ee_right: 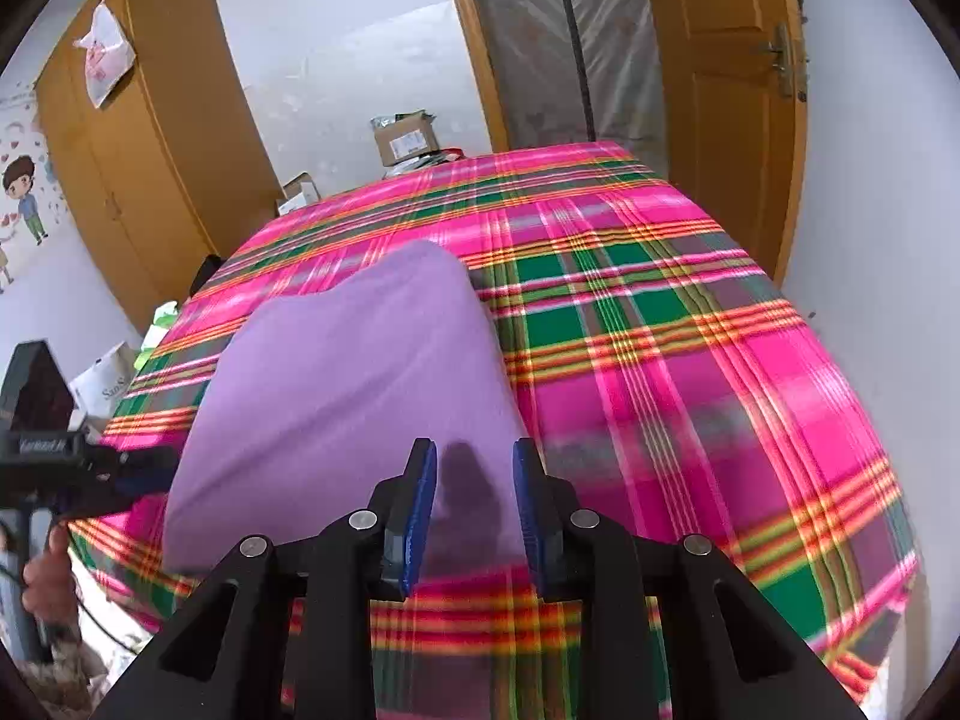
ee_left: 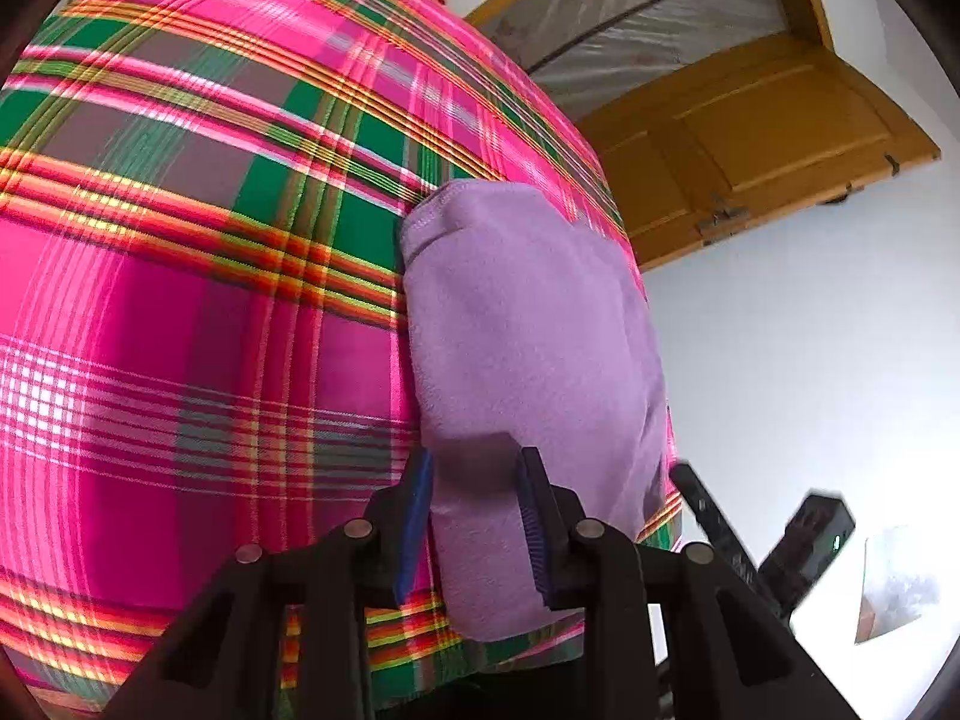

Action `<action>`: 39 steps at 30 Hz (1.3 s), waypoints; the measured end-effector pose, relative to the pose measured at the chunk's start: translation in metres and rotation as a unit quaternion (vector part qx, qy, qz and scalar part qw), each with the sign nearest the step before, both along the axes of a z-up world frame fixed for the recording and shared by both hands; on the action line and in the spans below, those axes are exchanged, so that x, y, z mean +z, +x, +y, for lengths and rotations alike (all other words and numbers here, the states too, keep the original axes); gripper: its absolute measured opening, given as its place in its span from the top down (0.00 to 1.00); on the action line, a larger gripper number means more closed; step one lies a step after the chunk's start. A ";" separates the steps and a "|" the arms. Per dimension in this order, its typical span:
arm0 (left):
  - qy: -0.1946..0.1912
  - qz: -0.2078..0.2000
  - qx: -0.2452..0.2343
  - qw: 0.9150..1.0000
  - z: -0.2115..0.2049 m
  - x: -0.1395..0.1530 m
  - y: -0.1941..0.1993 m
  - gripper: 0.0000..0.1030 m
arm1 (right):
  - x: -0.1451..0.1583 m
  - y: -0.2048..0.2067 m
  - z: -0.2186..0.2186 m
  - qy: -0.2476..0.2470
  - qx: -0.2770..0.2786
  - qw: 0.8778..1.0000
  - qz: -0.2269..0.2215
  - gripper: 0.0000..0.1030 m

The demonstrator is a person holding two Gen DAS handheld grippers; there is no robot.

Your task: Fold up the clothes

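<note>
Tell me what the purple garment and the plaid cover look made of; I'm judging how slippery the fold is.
Purple garment: likely fleece, matte and fuzzy, with a stitched hem. Plaid cover: apparently a smooth woven cloth with a slight sheen, lying flat; fibre unclear.

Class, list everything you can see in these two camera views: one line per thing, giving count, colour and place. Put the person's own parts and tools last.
purple garment: one, lilac, folded on the plaid sheet.
plaid sheet: one, pink, green and orange, covers the bed.
wardrobe: one, brown wood, far left wall.
door: one, brown wood, open, far right.
cardboard boxes: two or more, brown, beyond the bed.
wall sticker: cartoon child, left wall.
left gripper: black with blue pads, open over the garment's near end.
right gripper: same, open over the garment.
hand: one, holds the left gripper's handle.
</note>
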State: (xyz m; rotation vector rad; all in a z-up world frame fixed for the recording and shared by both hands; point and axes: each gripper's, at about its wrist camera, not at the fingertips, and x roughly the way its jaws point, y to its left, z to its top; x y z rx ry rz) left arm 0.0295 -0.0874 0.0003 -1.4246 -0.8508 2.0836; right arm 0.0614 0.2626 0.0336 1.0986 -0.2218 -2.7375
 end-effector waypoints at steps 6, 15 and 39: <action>0.005 -0.005 -0.006 1.000 -0.001 -0.005 0.004 0.69 | -0.020 0.003 0.006 0.021 -0.002 0.999 -0.034 0.70; 0.013 0.002 0.007 1.000 -0.003 -0.004 0.008 0.69 | -0.003 0.007 0.015 0.005 -0.015 1.000 -0.007 0.61; 0.022 -0.046 -0.069 0.996 0.007 -0.013 -0.052 0.64 | -0.035 -0.049 0.024 -0.094 0.008 0.993 -0.073 0.46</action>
